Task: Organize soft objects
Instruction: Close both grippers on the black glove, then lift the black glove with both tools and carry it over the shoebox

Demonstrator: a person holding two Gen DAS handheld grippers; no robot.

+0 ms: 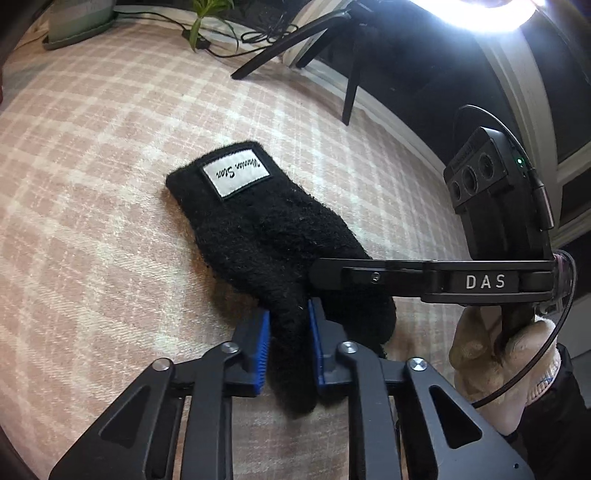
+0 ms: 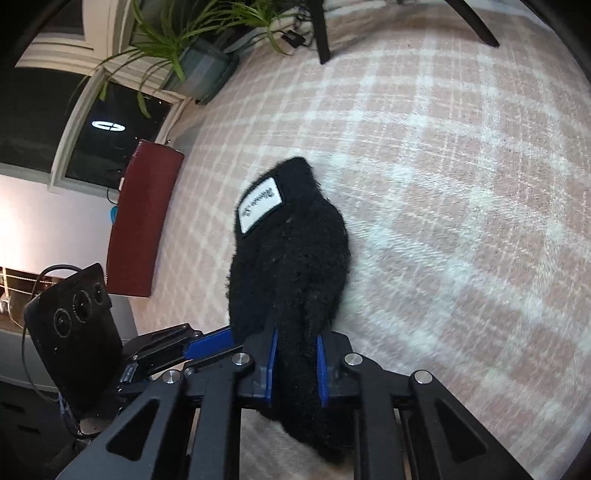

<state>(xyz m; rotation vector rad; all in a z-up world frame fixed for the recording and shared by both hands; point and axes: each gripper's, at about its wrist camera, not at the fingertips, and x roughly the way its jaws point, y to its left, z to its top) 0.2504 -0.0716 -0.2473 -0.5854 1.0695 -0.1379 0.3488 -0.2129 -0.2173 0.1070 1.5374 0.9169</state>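
A black fuzzy glove with a white label lies on the pink plaid cloth. My left gripper is shut on one glove finger between its blue pads. My right gripper is shut on the glove's other end; it appears in the left wrist view reaching in from the right over the glove. The left gripper shows in the right wrist view at the lower left. The glove's cuff points away from both cameras.
A potted plant stands at the cloth's far edge. A dark red book lies at the left edge. Black tripod legs and cables sit at the far side under a bright ring light.
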